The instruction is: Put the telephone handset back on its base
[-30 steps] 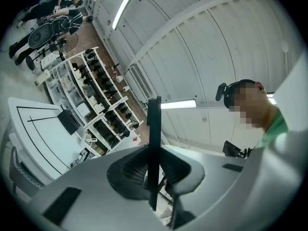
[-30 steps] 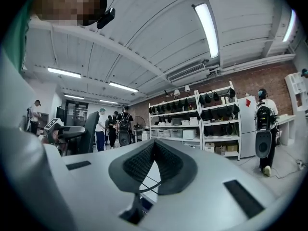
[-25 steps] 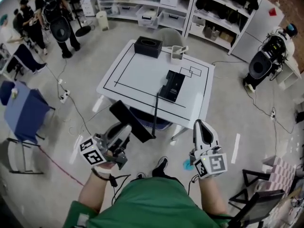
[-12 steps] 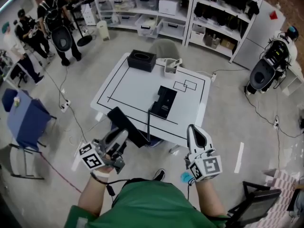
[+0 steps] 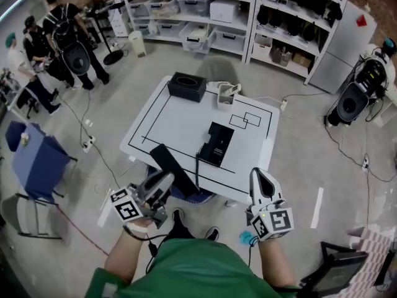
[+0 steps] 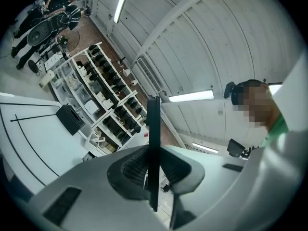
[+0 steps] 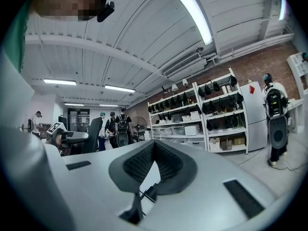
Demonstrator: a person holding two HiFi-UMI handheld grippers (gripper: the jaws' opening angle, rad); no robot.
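Clamped in the left gripper [image 5: 162, 182], the handset [image 5: 171, 166] is brought nearer the base [image 5: 217, 143] at 2 o'clock — seating remains undone — with the right gripper [image 5: 260, 175] held closed, empty.

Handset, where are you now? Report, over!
Left gripper shut on handset, off its base. Right gripper shut, empty. Base on table, cord attached, nothing blocking.

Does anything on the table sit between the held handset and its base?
Nothing visible does. The left claw holds the handset; only bare table and the cord lie before the base.
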